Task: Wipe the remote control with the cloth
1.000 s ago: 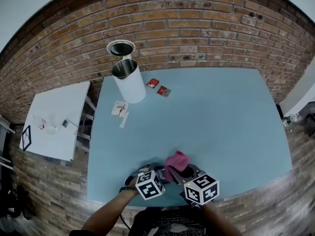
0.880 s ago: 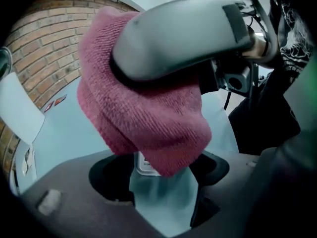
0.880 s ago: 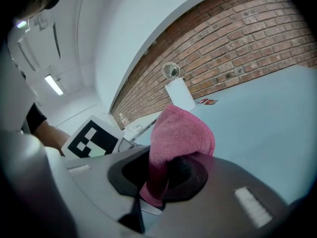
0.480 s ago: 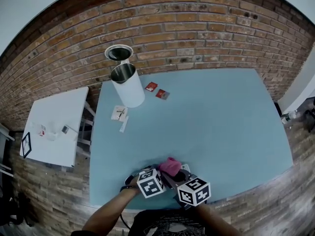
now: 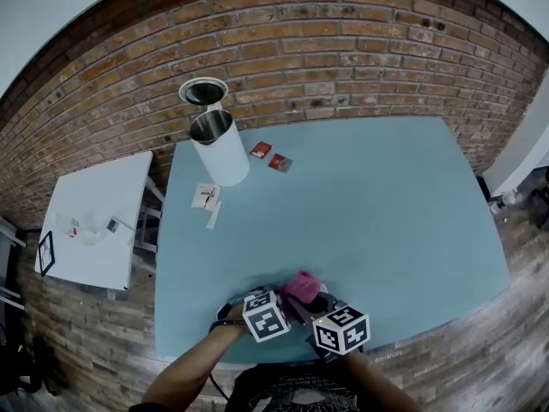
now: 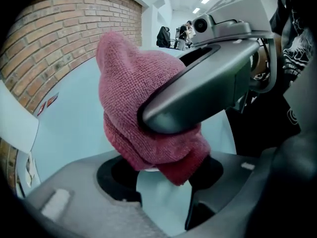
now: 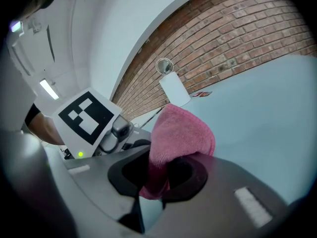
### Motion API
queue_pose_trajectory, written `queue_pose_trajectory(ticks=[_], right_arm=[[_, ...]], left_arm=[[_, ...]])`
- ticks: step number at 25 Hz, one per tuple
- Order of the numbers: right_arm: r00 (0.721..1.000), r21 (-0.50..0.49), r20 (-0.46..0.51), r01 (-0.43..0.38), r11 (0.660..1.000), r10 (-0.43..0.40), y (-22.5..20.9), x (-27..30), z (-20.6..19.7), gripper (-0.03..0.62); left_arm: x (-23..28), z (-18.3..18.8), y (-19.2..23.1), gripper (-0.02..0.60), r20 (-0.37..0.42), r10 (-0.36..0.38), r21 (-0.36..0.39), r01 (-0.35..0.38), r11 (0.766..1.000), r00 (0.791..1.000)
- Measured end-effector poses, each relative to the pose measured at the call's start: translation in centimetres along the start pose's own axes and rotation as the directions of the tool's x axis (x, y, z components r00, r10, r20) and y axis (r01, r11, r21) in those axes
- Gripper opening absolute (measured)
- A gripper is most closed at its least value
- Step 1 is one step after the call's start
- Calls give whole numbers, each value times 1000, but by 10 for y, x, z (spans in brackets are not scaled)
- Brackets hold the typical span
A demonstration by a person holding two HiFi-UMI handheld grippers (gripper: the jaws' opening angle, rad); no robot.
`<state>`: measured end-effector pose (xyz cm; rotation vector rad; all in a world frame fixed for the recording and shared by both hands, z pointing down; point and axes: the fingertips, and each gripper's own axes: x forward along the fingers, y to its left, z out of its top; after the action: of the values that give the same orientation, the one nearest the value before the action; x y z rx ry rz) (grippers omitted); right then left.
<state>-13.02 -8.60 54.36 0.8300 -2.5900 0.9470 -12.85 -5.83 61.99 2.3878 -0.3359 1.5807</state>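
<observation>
A pink cloth (image 5: 302, 283) is bunched up near the front edge of the blue table (image 5: 369, 213), between my two grippers. My right gripper (image 7: 158, 182) is shut on it, and a fold of the cloth (image 7: 181, 133) stands up above its jaws. My left gripper (image 6: 166, 175) points steeply down, its jaws have just been closing, and the cloth's lower end (image 6: 143, 113) touches both pads. The right gripper's grey jaw (image 6: 208, 83) lies across the cloth in the left gripper view. I cannot make out a remote control in any view.
A white cylindrical bin (image 5: 219, 148) stands at the table's far left, with its round lid (image 5: 204, 91) behind it. Two red packets (image 5: 260, 150) and some paper slips (image 5: 206, 197) lie close to it. A white side table (image 5: 94, 221) stands to the left.
The right gripper has come down and a little to the left with the cloth. The cloth now sits lower between the two grippers. The left gripper has stayed where it was.
</observation>
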Motion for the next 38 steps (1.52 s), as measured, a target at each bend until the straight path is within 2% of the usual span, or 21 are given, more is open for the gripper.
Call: queue_pose_trajectory(ticks=[19, 38], right_arm=[[998, 87, 50, 33, 996, -38, -47, -38, 8, 64], [986, 126, 107, 116, 985, -129, -106, -76, 24, 64]], left_arm=[[1, -3, -1, 236, -52, 2, -28, -4, 1000, 999], [2, -5, -1, 239, -121, -20, -32, 16, 999, 992]])
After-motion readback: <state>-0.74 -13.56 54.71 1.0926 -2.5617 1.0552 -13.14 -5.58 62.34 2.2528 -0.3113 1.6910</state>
